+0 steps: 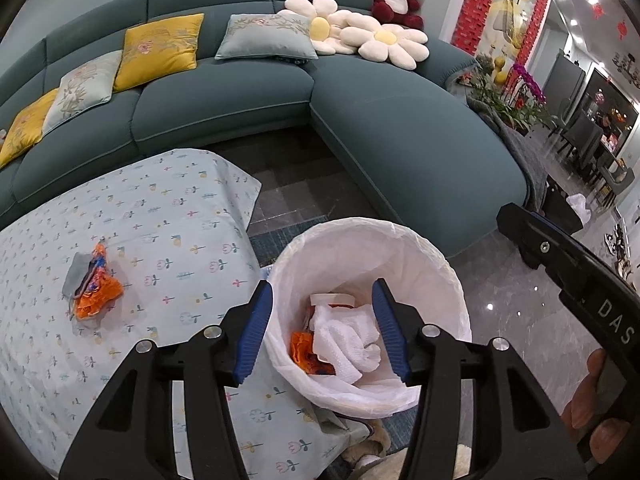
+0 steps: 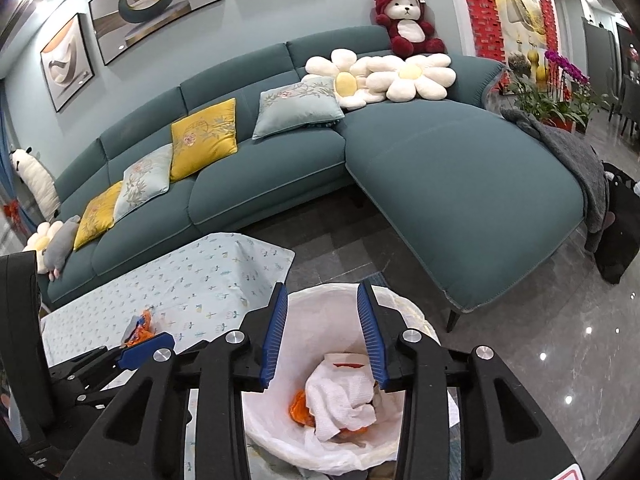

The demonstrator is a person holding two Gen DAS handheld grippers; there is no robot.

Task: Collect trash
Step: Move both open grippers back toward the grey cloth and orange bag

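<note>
A bin with a white liner stands by the corner of the table. Inside it lie a crumpled white paper towel, an orange wrapper and a white lid. My left gripper hangs open over the bin, nothing between its blue pads. My right gripper is open above the same bin, also with nothing in it; the towel lies below it. An orange wrapper with a grey scrap rests on the table, left of both grippers.
The table wears a pale flowered cloth. A teal corner sofa with cushions curves behind the table and the bin. Glossy grey floor lies to the right. A hand holds the right gripper's body at the right edge.
</note>
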